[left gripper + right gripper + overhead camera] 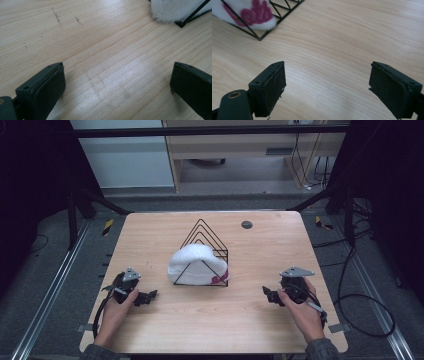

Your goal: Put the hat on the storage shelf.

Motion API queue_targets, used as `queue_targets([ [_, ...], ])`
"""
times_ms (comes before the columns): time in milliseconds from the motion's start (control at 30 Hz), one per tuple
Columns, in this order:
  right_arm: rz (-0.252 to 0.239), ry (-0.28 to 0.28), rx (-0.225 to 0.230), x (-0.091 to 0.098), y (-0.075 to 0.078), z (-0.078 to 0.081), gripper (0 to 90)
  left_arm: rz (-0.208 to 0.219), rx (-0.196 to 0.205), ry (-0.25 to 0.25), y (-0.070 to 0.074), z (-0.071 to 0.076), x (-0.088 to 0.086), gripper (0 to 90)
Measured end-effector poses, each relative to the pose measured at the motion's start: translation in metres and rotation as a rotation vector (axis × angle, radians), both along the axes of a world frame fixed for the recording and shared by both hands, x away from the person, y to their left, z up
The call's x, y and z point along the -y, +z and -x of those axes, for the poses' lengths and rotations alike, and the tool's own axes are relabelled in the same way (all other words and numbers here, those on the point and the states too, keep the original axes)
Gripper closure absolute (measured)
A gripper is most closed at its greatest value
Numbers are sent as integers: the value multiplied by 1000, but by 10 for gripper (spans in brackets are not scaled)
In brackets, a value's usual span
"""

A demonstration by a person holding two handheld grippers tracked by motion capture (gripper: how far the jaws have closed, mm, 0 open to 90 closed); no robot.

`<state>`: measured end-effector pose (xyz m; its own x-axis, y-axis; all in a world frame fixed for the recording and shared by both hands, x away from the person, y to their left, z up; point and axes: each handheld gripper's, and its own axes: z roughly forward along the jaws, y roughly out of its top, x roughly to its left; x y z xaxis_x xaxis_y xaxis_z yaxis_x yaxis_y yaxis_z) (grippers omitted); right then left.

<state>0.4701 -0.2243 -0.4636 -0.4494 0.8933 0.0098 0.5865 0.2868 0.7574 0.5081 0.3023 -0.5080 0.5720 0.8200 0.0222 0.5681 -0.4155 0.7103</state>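
A fluffy white hat [196, 264] sits in a black wire rack [205, 251] shaped like a pointy roof, mid-table [260, 320]. The left gripper [148, 296] and right gripper [267, 294] rest on the smooth wood, jaws spread, pinching nothing.

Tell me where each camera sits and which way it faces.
High view: above the person's side, facing forward and down at the wooden table; both hands show.
Left gripper view: on the left gripper, facing tabletop.
Right gripper view: on the right gripper, likewise.
All share the fluffy white hat in the black wire rack.
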Motion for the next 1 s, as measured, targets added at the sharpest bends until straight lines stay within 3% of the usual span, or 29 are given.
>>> queue_targets([
  [333,-2,-29,-36,-15,-18,-30,133,2,-1,0,0,0,0,0],
  [567,-18,-58,-36,-24,-26,-42,130,1,-1,-1,0,1,0,0],
  [933,-4,-105,-48,-32,-41,-48,112,-3,-1,-5,0,1,-1,0],
  [1000,21,-120,-21,-35,-48,-45,91,-3,-1,-5,0,1,-1,0],
])
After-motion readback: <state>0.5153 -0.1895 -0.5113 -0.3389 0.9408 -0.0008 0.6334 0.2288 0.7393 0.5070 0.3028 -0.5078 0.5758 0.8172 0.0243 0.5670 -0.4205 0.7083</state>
